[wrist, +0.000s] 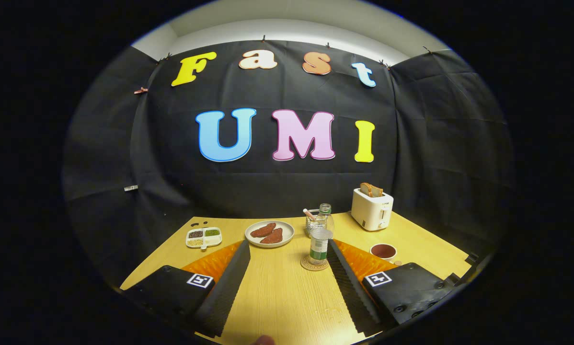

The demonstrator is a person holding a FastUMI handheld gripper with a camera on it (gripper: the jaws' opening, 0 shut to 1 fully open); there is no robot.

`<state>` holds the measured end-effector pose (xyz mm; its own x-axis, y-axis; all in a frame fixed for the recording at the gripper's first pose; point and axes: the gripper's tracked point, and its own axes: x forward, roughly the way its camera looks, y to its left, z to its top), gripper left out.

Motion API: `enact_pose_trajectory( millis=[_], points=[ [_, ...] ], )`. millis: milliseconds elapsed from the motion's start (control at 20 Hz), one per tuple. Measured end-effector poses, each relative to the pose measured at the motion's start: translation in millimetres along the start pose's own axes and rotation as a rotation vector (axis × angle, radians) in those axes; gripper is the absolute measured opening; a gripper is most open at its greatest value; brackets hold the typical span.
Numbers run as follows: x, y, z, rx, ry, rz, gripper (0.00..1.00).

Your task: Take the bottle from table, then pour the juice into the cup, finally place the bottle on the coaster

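A clear plastic bottle point(320, 245) with a green label stands upright on a round woven coaster point(314, 263), just ahead of my right fingertip. A small cup point(383, 251) holding dark liquid sits on the wooden table point(287, 297) to the right of the bottle, beyond the right finger. My gripper point(288, 245) is open, its fingers spread wide with nothing between them but bare tabletop. The bottle is free of both fingers.
A white plate point(269, 233) with two dark pieces of food lies beyond the left finger. A divided sauce dish point(203, 237) sits further left. Behind the bottle are a glass jar point(324, 218) and a wire holder point(310, 222). A white toaster point(372, 208) with bread stands at back right.
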<state>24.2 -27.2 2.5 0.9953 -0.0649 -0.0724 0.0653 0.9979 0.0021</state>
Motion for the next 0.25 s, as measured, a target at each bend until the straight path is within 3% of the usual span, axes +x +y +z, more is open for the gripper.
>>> enact_pose_trajectory(
  millis=[250],
  points=[
    [-7.8,3.2,0.9,-0.013,0.003,0.019,0.98]
  ],
)
